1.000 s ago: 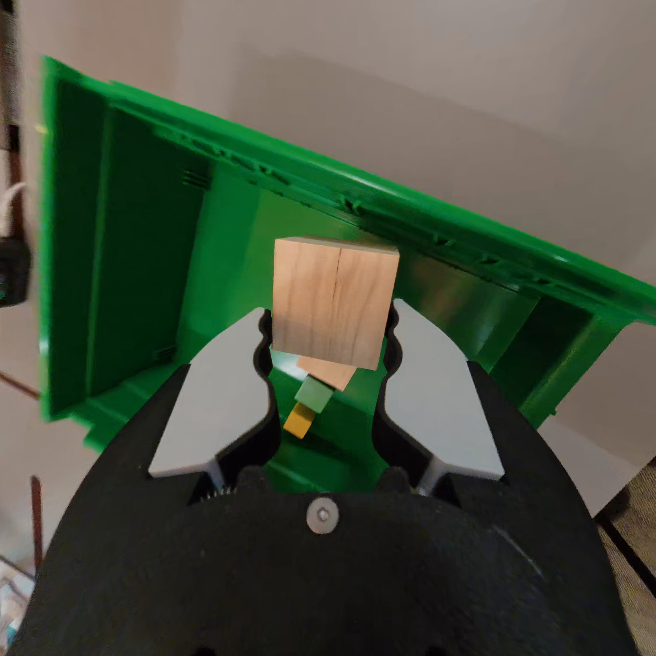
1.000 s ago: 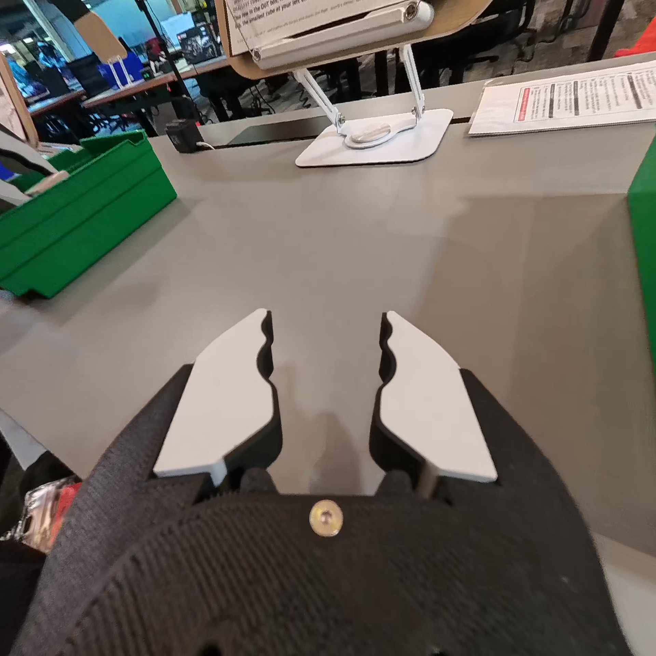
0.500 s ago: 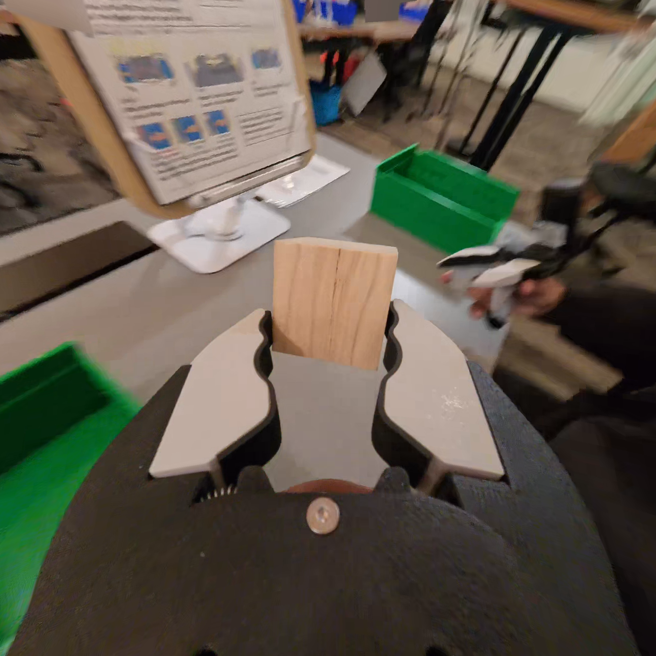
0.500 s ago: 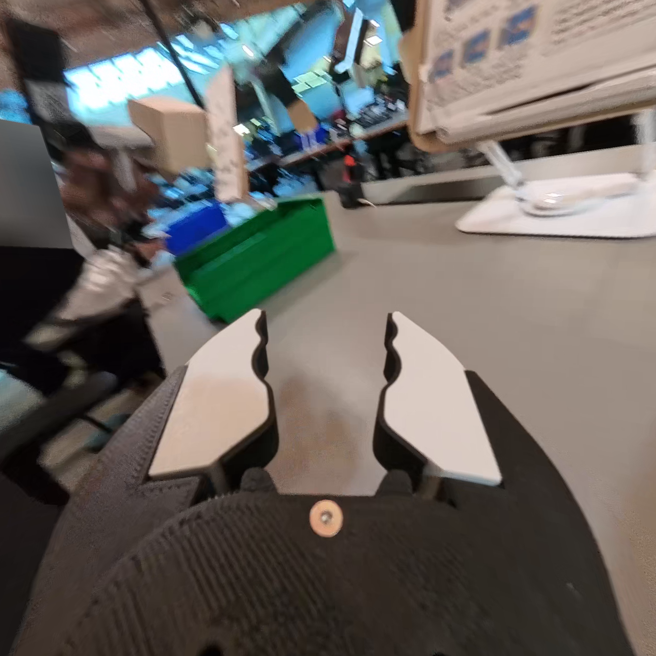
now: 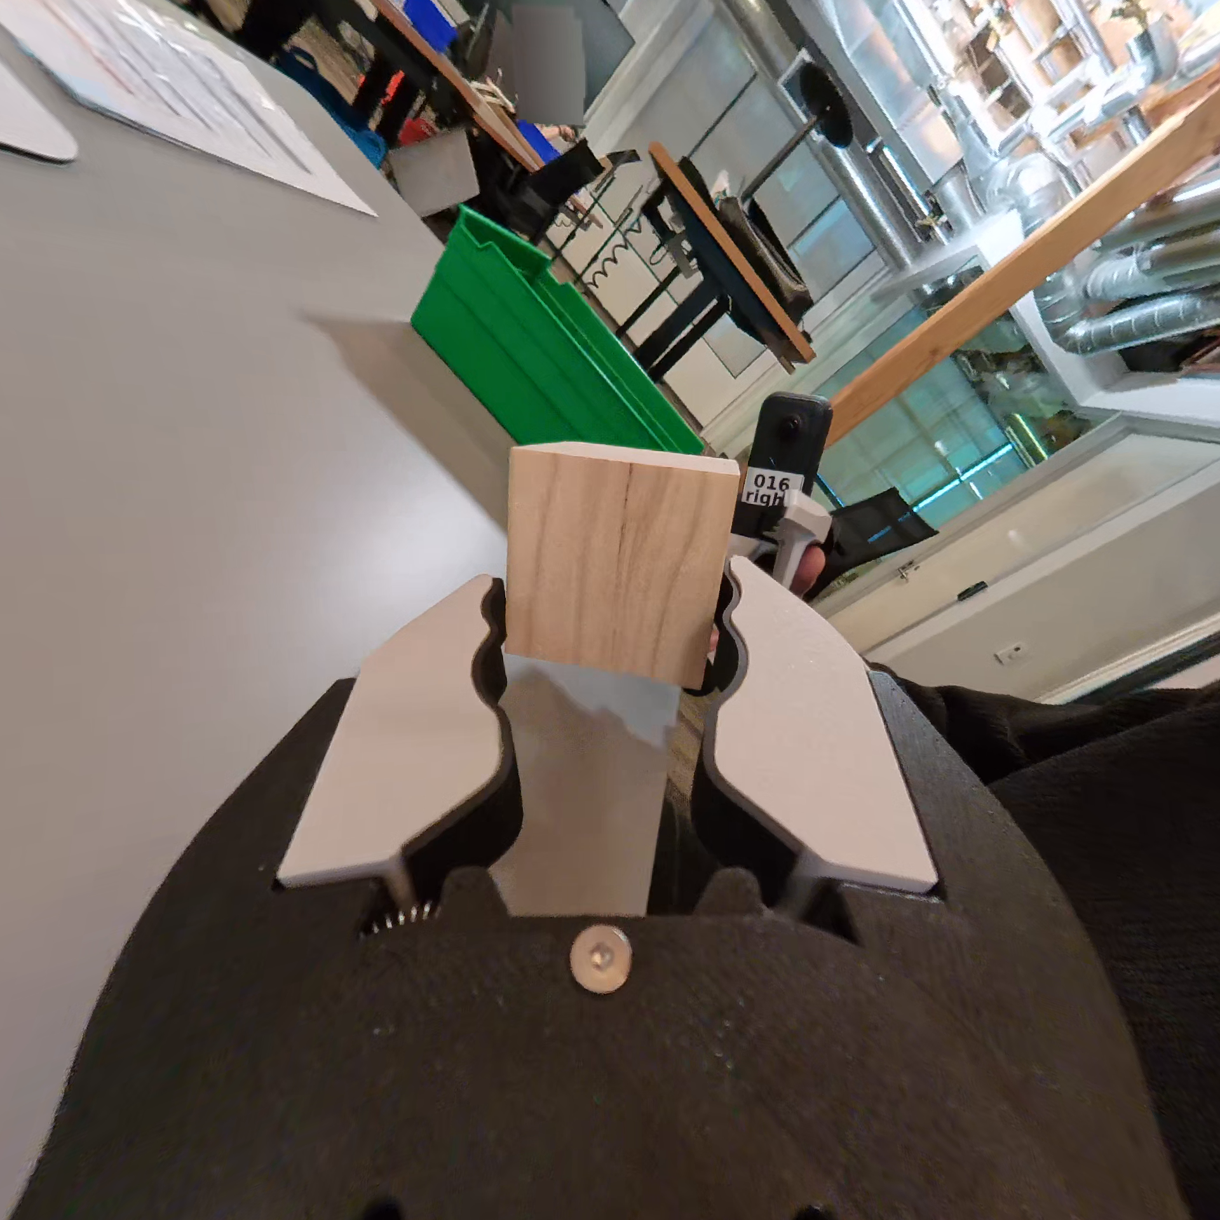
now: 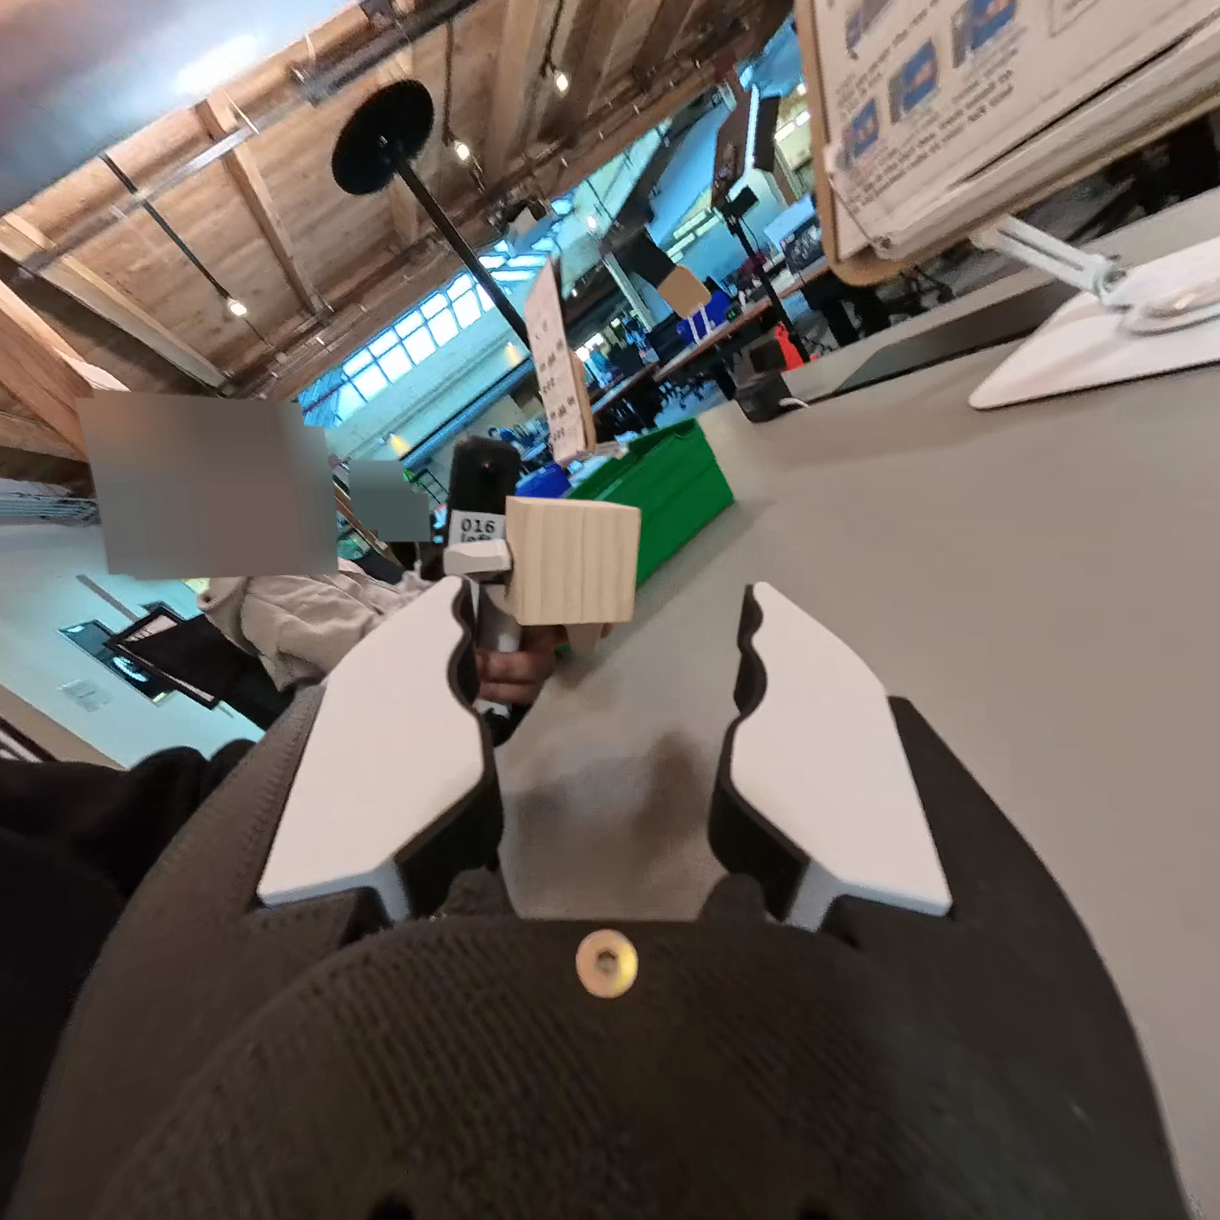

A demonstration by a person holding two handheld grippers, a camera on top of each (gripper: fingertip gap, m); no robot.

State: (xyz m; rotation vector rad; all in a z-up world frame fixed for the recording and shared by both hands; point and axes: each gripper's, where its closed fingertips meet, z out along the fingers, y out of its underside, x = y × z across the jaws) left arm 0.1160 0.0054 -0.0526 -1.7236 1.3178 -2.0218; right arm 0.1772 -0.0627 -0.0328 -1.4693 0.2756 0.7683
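My left gripper [image 5: 610, 581] is shut on a pale wooden cube [image 5: 614, 568], held in the air above the grey table's [image 5: 198, 462] near edge. My right gripper [image 6: 604, 584] is open and empty, pointing at the left gripper. In the right wrist view the cube [image 6: 574, 561] sits just beyond my open fingertips, held between the left gripper's fingers [image 6: 478, 558]. In the left wrist view part of the right gripper [image 5: 785, 502] shows close behind the cube. The two grippers face each other and stay apart.
One green bin [image 5: 541, 343] stands at the table's right end, another [image 6: 660, 488] at its left end. A board on a white stand [image 6: 1122, 343] and paper sheets [image 5: 165, 79] are at the back. A dark sleeve [image 5: 1056, 792] is near.
My left gripper has carried the cube out of a green bin and swung right. My right gripper has turned left towards it. Its jaws have stayed open.
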